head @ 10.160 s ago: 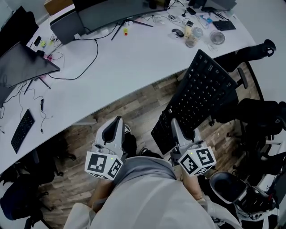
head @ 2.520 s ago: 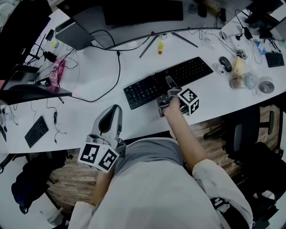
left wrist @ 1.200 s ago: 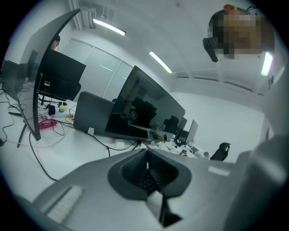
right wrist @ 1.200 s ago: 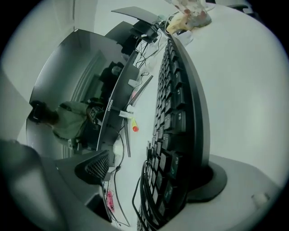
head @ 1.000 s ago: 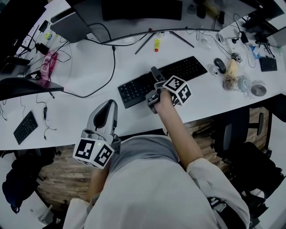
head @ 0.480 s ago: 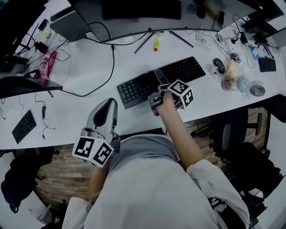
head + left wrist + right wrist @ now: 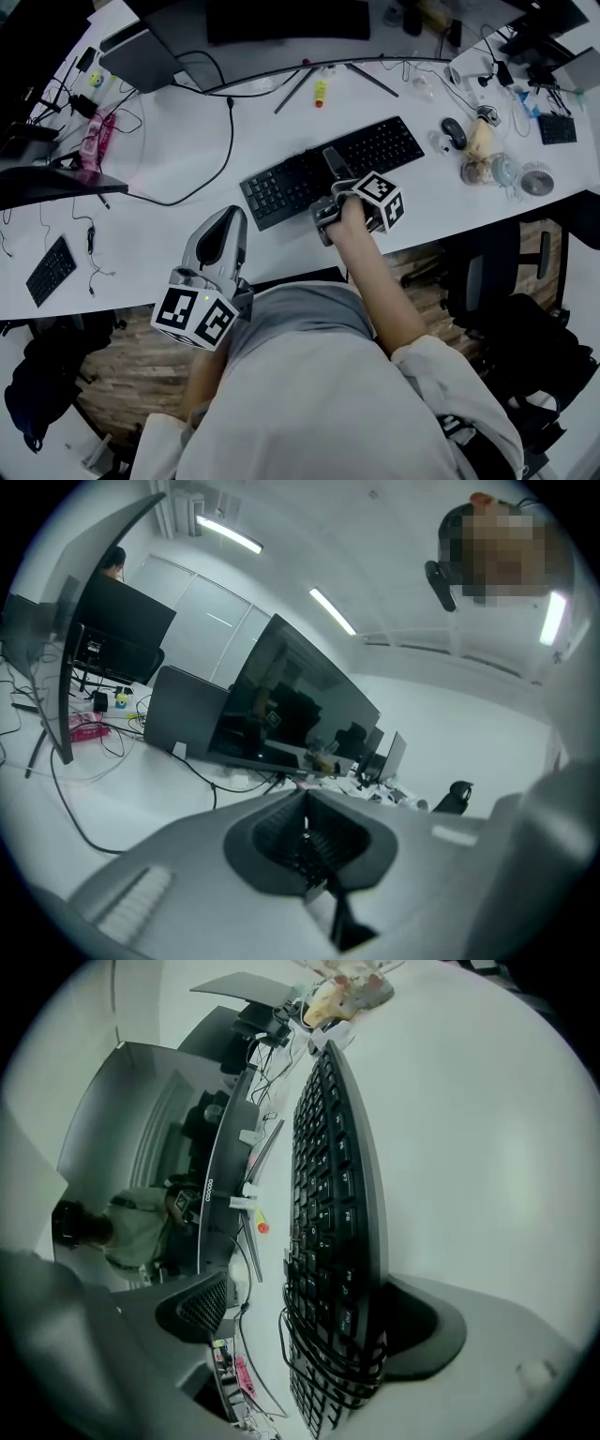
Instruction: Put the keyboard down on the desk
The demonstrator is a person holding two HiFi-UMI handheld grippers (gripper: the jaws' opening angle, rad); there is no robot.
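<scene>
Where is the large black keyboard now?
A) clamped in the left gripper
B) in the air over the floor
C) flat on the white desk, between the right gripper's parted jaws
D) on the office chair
C: the keyboard lies flat on the desk, with the right gripper jaws apart around it.

Bare table (image 7: 159,248) lies open left of the keyboard (image 7: 375,150), bounded on its far side by a looping black cable (image 7: 228,131). The right tool (image 7: 328,176) straddles the keyboard's near edge, jaws apart, with a gap on the key side. Just beyond the keyboard, a stand leg (image 7: 292,89) and a yellow marker (image 7: 320,92) crowd the far strip. To the right, a mouse (image 7: 454,133) and jars (image 7: 487,167) narrow the passage.
</scene>
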